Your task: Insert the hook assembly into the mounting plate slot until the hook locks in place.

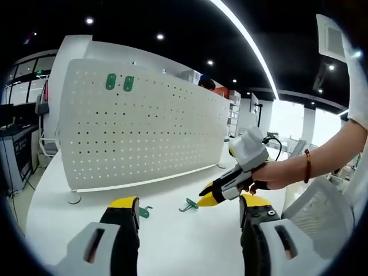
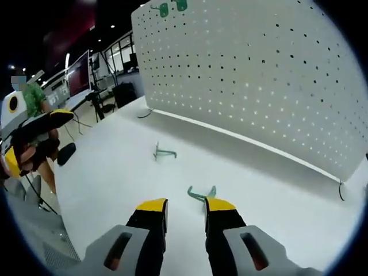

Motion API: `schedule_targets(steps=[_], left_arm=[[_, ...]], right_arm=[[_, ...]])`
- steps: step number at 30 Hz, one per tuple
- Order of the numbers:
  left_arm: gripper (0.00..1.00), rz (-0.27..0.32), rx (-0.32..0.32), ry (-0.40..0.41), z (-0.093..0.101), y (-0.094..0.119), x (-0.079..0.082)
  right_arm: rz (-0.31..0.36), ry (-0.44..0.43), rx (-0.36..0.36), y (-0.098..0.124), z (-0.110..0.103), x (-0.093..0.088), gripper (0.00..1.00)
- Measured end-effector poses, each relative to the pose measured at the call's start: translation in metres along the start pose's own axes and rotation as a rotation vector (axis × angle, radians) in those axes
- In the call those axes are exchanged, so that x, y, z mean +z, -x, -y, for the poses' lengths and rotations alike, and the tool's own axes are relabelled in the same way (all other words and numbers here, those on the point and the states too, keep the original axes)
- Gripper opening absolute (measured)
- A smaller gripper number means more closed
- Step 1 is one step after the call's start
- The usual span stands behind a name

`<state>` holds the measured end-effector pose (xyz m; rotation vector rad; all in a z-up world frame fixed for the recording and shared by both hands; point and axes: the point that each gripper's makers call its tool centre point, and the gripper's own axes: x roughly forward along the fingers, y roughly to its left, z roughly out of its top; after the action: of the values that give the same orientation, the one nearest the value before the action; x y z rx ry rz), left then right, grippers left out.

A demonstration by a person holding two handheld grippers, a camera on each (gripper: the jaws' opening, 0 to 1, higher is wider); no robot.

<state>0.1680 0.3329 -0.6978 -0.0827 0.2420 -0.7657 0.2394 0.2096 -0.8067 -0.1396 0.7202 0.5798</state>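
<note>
Hook of green bent metal lies crosswise just beyond my right gripper, jaws narrowly parted, empty; left gripper wide, farther.

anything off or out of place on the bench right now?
Nothing damaged or spilled. Two green hooks lie loose on the white table, not on the pegboard, where two other green hooks already hang. The right gripper is open beside the nearer loose hook, the left gripper open too.
</note>
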Motion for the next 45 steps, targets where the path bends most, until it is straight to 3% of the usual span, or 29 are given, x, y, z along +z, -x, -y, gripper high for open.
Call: schedule_targets(steps=[8,25,45], left_arm=[[0.70,0.002,0.005,0.002,-0.006,-0.001,-0.004],[0.68,-0.001,0.019,0.014,-0.011,0.001,-0.007],[0.67,-0.008,0.031,0.020,-0.010,0.002,-0.009]], right_arm=[[-0.054,-0.011,-0.033,-0.010,0.009,-0.010,0.19],[-0.119,-0.030,-0.068,-0.028,0.021,-0.021,0.17],[-0.145,-0.068,-0.083,-0.035,0.028,-0.026,0.07]])
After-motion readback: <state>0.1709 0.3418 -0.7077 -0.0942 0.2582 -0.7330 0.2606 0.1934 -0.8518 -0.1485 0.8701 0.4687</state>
